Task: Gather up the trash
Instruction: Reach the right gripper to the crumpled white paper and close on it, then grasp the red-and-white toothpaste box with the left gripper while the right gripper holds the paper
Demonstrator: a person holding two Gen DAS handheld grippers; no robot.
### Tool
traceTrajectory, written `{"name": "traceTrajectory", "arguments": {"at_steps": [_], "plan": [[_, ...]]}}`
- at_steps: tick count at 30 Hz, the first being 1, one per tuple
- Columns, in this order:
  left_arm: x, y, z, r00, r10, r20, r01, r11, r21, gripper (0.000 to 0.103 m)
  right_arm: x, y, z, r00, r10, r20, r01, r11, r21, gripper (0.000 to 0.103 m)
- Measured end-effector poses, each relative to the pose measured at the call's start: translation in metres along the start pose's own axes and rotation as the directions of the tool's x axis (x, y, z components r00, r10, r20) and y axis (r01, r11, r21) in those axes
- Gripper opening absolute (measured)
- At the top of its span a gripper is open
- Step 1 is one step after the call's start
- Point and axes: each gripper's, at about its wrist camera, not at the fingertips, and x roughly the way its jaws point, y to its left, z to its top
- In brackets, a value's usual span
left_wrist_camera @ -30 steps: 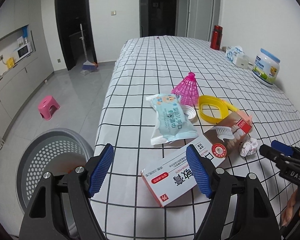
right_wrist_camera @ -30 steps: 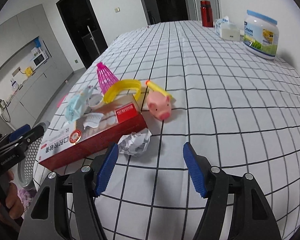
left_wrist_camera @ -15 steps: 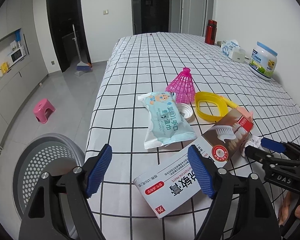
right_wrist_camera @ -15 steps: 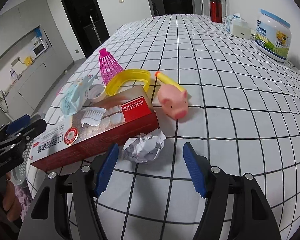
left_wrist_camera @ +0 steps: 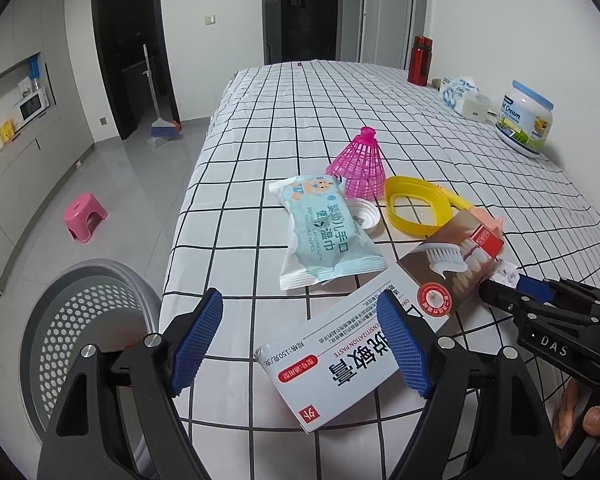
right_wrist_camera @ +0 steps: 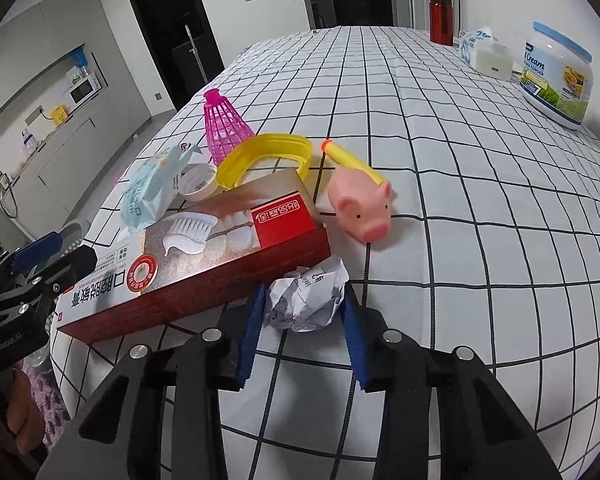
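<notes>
A crumpled white paper ball (right_wrist_camera: 306, 298) lies on the checked tablecloth against the red side of a long toothpaste box (right_wrist_camera: 204, 256). My right gripper (right_wrist_camera: 302, 320) is closing, and both blue pads touch the ball's sides. In the left wrist view the right gripper (left_wrist_camera: 508, 284) reaches in from the right, with a sliver of the ball (left_wrist_camera: 506, 270) at its tips. My left gripper (left_wrist_camera: 300, 344) is open over the table's near edge, with the near end of the box (left_wrist_camera: 380, 320) lying between its fingers, not gripped. A grey perforated bin (left_wrist_camera: 80, 320) stands on the floor at lower left.
Beyond the box lie a blue wipes pack (left_wrist_camera: 324, 228), a white cap (left_wrist_camera: 362, 216), a pink shuttlecock (left_wrist_camera: 360, 164), a yellow ring (left_wrist_camera: 416, 204) and a pink pig toy (right_wrist_camera: 360, 208). A cream tub (left_wrist_camera: 524, 120), a tissue pack (left_wrist_camera: 464, 96) and a red bottle (left_wrist_camera: 420, 60) stand far right.
My right gripper moved forward around the paper ball and its jaws narrowed onto it. The left gripper stayed over the box's near end, its jaws slightly wider.
</notes>
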Motion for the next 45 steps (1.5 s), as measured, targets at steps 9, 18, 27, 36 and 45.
{"name": "traceTrajectory", "arguments": {"at_steps": [9,18,27,36,45], "plan": [[-0.007,-0.001,-0.003,1.0,-0.007,0.006,0.007,1.0,0.016,0.08,-0.014,-0.011,-0.006,0.999,0.032,0.015,-0.033,0.999,0.039,0.036],[0.004,0.005,0.006,1.0,0.023,0.012,-0.023,1.0,0.006,0.08,-0.028,-0.028,-0.015,0.997,0.078,0.024,-0.08,0.993,0.09,0.036],[0.027,0.031,0.012,0.995,0.09,-0.044,-0.091,0.996,-0.024,0.08,-0.039,-0.026,-0.015,0.994,0.099,0.045,-0.102,0.992,0.078,0.036],[0.021,0.024,-0.002,0.995,0.041,-0.085,-0.045,0.998,-0.035,0.08,-0.051,-0.029,-0.014,0.989,0.128,0.08,-0.135,0.987,0.089,0.036],[-0.004,-0.021,-0.027,0.995,-0.012,-0.099,0.014,1.0,0.013,0.08,-0.063,-0.043,-0.021,0.982,0.153,0.11,-0.165,0.98,0.108,0.036]]}}
